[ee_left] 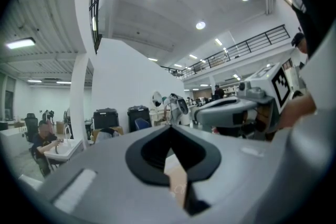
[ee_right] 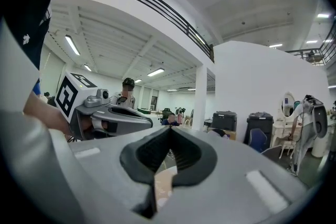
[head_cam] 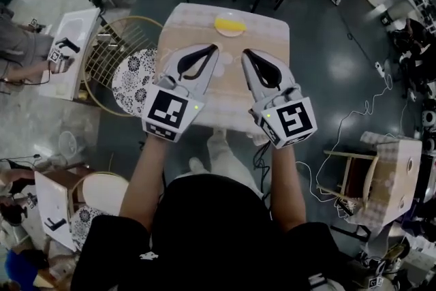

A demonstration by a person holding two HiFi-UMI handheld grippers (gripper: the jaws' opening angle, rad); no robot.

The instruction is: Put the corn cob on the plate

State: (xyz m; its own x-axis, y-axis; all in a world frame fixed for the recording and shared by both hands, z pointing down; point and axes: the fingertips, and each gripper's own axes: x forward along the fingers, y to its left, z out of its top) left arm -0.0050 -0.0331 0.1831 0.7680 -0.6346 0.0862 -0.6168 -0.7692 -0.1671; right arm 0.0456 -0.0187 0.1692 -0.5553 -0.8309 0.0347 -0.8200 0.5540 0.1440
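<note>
Head view: open dark floor [head_cam: 327,65] lies right of the cloth-covered table [head_cam: 178,24], and a gold wire chair [head_cam: 116,44] crowds its left edge. The grey left gripper [head_cam: 216,46] and right gripper [head_cam: 246,52] hover shut (both empty). The yellow corn cob [head_cam: 230,26] is just beyond them on the white plate [head_cam: 231,13].

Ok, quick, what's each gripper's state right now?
Left gripper: closed, holding nothing.
Right gripper: closed, holding nothing.

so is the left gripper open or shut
Shut. In its own view the left gripper has its jaws together at the tips, with nothing between them.
</note>
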